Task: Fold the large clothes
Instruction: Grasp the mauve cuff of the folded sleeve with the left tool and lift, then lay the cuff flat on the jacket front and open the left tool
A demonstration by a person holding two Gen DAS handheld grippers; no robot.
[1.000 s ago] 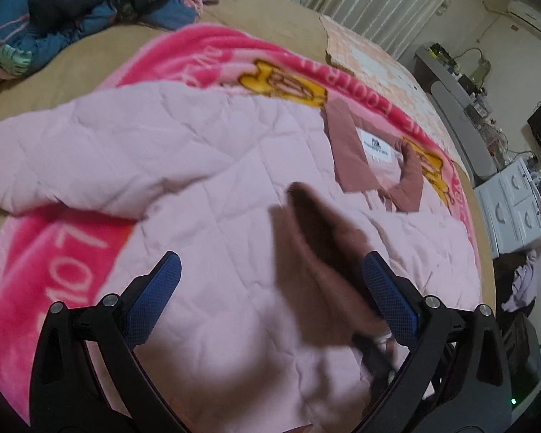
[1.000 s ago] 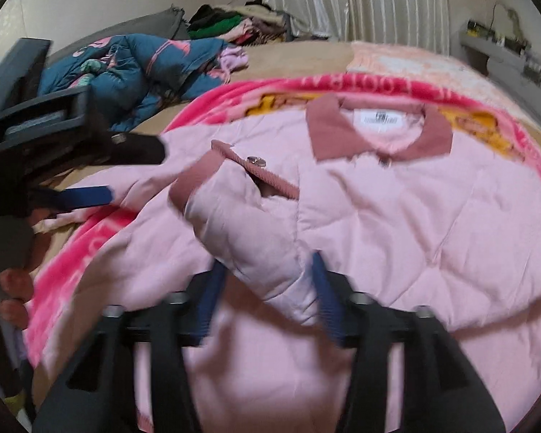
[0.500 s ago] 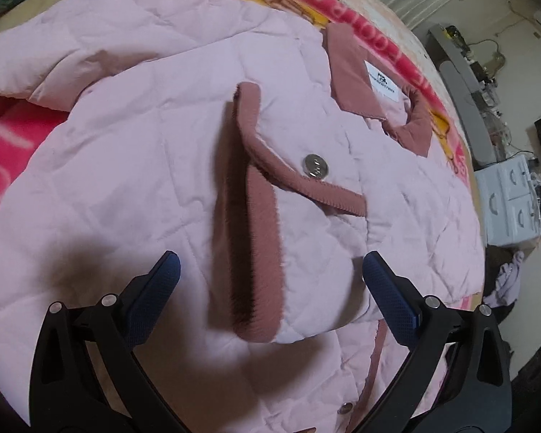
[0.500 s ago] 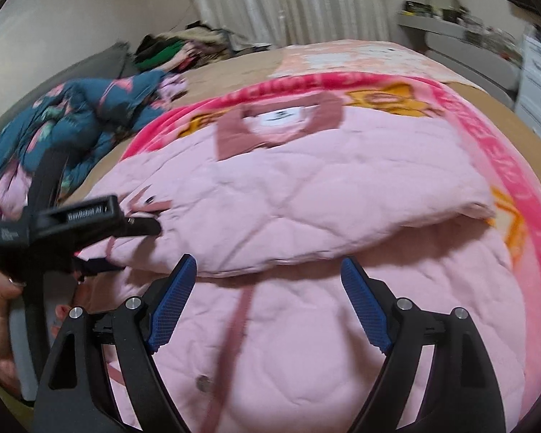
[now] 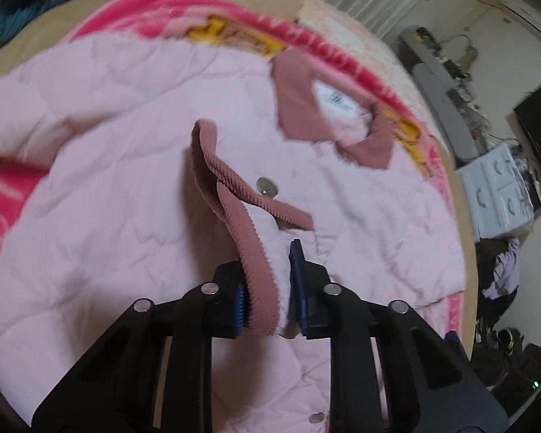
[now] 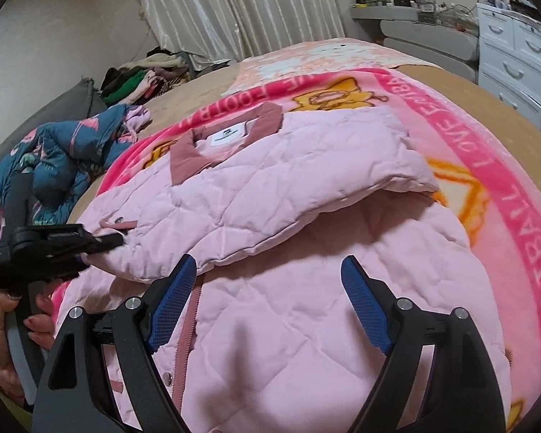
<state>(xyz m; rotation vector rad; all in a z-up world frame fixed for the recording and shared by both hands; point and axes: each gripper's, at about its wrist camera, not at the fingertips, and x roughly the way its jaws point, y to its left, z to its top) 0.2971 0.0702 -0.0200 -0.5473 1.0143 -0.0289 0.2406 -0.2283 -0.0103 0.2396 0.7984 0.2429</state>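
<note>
Your left gripper [image 5: 270, 281] has just been closing, and its blue pads now pinch the dusty-rose ribbed cuff [image 5: 250, 231] of the sleeve that lies folded across the front of the pale pink quilted jacket [image 5: 126, 180]; the cuff's edge and a bit of the pink sleeve cloth sit squeezed between the two pads, so the jaws stand narrow with the fabric in them. A silver snap button [image 5: 267, 184] shows on the cuff strap just beyond your fingers. The jacket itself is spread face up on the bright pink fleece blanket with yellow cartoon figures and white lettering [image 6: 487, 137], which covers the tan bed [image 6: 487, 83]; its dusty-rose collar [image 6: 184, 160] with the white neck label points toward the curtains. In the right wrist view, the folded sleeve runs as a thick band across the jacket's chest, from the right shoulder down to where your left gripper holds its end at the left edge of the picture, with your hand [image 6: 3, 332] wrapped round the handle. Your right gripper [image 6: 267, 310] hovers over the lower front of the jacket with its jaws spread wide and nothing between the pads; they have been opening within the last second. A crumpled dark teal patterned garment [image 6: 54, 151] lies on the bed beyond the blanket's far left corner, well apart from the jacket.
</note>
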